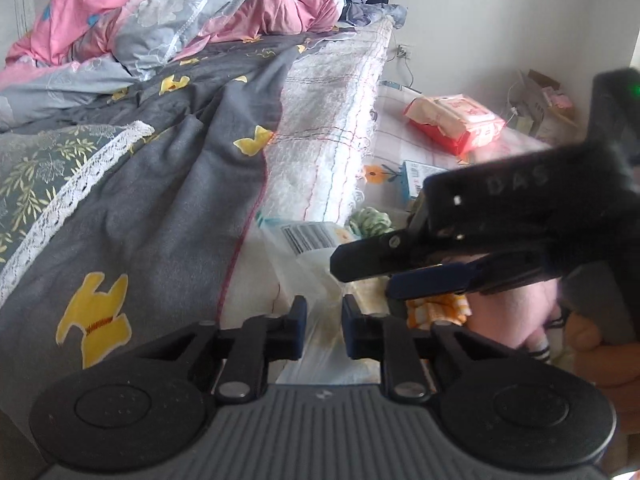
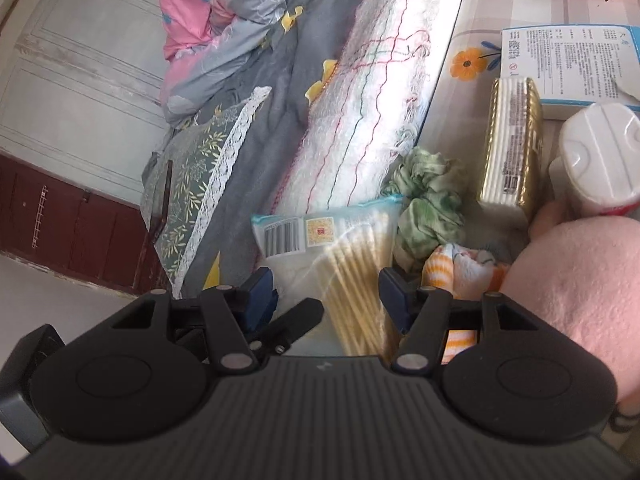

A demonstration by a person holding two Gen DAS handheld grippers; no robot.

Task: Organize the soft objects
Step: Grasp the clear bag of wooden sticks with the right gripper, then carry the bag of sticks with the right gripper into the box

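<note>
A clear plastic bag of cotton swabs (image 2: 340,256) lies on the bed beside the white folded blanket (image 2: 372,92). My left gripper (image 1: 324,330) has its jaws narrowly apart around the bag's plastic (image 1: 320,280); whether they pinch it is unclear. My right gripper (image 2: 326,300) is open, hovering over the bag, and also shows in the left wrist view (image 1: 384,268). A green scrunched cloth (image 2: 428,200), an orange-striped cloth (image 2: 460,268) and a pink plush (image 2: 580,292) lie just right of the bag.
A gold pack (image 2: 512,144), a white bottle (image 2: 600,160) and a blue-edged box (image 2: 568,64) lie on the checked sheet. A red tissue pack (image 1: 456,120) sits farther back. Grey quilt (image 1: 160,200) and pink duvet (image 1: 120,12) fill the left.
</note>
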